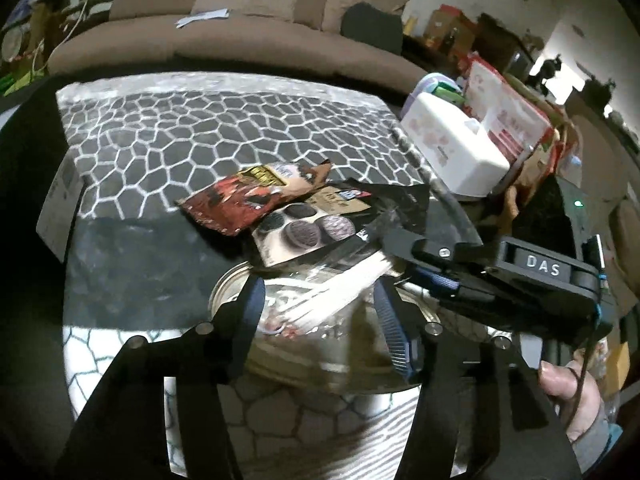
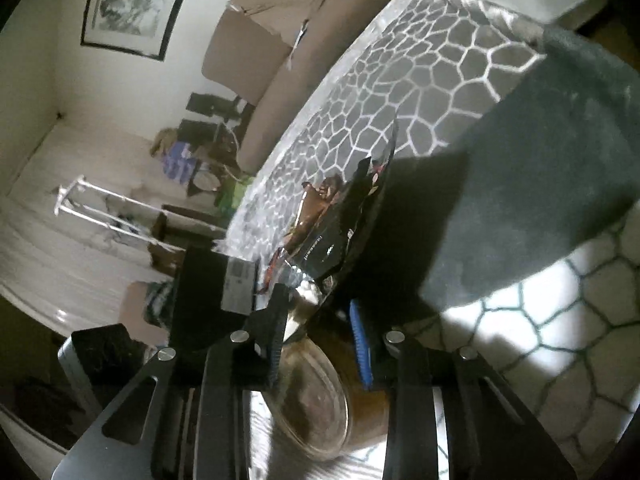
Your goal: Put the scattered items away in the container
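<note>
A clear glass bowl (image 1: 304,364) stands on the patterned mat, right under my open left gripper (image 1: 320,304). A clear bag of white utensils (image 1: 336,292) lies across the bowl's rim between my left fingers, untouched as far as I can see. A cookie packet (image 1: 304,232) and a red snack packet (image 1: 240,204) lie just beyond the bowl. My right gripper (image 1: 416,264) reaches in from the right, over the bowl's far rim. In the right wrist view it (image 2: 320,320) is open around the edge of a dark packet (image 2: 332,248), with the bowl (image 2: 316,408) below.
A white tissue box (image 1: 452,148) and red boxes (image 1: 508,112) stand at the table's right edge. A brown sofa (image 1: 248,40) runs behind the table. The honeycomb mat (image 1: 200,128) covers the table's far half.
</note>
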{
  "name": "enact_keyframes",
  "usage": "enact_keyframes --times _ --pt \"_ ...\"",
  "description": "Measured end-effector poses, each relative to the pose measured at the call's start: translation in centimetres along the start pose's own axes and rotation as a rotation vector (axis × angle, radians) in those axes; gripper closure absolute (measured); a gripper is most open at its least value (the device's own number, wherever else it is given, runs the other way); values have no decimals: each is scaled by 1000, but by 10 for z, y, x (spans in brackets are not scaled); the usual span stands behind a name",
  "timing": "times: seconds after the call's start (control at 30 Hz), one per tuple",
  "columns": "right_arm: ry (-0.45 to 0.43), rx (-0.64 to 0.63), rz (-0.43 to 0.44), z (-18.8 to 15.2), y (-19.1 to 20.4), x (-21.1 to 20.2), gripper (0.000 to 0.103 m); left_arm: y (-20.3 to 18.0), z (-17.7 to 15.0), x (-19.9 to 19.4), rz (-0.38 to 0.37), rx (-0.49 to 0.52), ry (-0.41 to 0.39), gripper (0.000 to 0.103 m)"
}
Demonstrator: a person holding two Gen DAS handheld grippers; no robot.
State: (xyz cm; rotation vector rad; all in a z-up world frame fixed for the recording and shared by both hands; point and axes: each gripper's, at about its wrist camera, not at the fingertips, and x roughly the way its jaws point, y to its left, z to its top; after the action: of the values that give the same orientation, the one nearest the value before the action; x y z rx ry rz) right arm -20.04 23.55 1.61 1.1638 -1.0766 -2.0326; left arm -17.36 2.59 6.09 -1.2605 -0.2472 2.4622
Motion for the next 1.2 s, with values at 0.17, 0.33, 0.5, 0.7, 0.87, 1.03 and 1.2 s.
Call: enact_keyframes --times 0.17,0.33,0.5,0.7,0.87,1.03,1.2 --pt "-13 -41 -1 -2 8 -2 90 -8 -1 5 0 19 11 80" --pt "-10 -32 27 -3 10 -9 93 -12 -4 -4 -30 21 13 93" --pt "13 -11 68 -11 23 -26 97 -12 -12 -19 -54 4 12 93" --pt "-7 28 82 -27 33 -51 98 -13 -27 -38 -48 26 16 68" --pt "-9 94 30 -50 24 -63 94 -23 -24 -41 58 111 4 53" --pt "36 -6 -38 -51 39 -65 94 -16 -22 -27 123 125 40 53" --pt "12 -93 -31 -30 71 -56 44 -6 -28 -25 92 112 41 80"
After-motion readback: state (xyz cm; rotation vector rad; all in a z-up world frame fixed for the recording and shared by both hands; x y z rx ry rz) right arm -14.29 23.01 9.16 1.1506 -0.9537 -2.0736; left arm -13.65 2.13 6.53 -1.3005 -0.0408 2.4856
